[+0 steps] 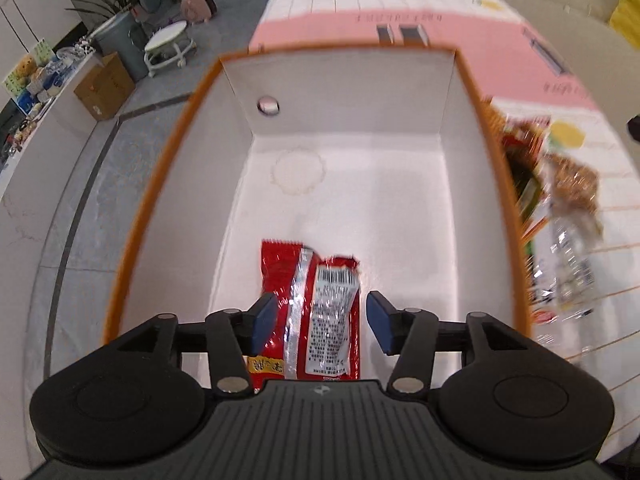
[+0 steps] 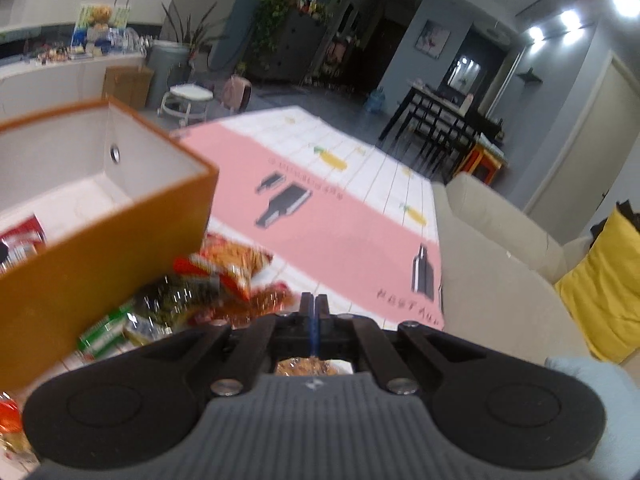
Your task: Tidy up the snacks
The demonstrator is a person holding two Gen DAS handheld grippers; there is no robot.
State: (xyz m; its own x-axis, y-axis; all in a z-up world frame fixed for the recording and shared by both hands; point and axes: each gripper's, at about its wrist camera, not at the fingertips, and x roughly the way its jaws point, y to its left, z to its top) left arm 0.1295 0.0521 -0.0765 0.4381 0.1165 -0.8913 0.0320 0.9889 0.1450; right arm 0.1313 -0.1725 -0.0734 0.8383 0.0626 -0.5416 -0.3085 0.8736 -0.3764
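Left gripper (image 1: 320,320) stands released over the box (image 1: 484,128); red packet (image 1: 316,312) lies flat on the box floor between its pads, untouched; right gripper (image 2: 315,312) clenched, whether on anything I cannot tell; remaining snacks (image 2: 224,272) heaped on the table just beside the box. Packets judged light, crinkly, slippery; best pinched at a sealed edge.

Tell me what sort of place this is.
Probably a home's open living and dining area: a beige sofa with a yellow cushion beside the table, a dark dining set further back, and potted plants by a cabinet.
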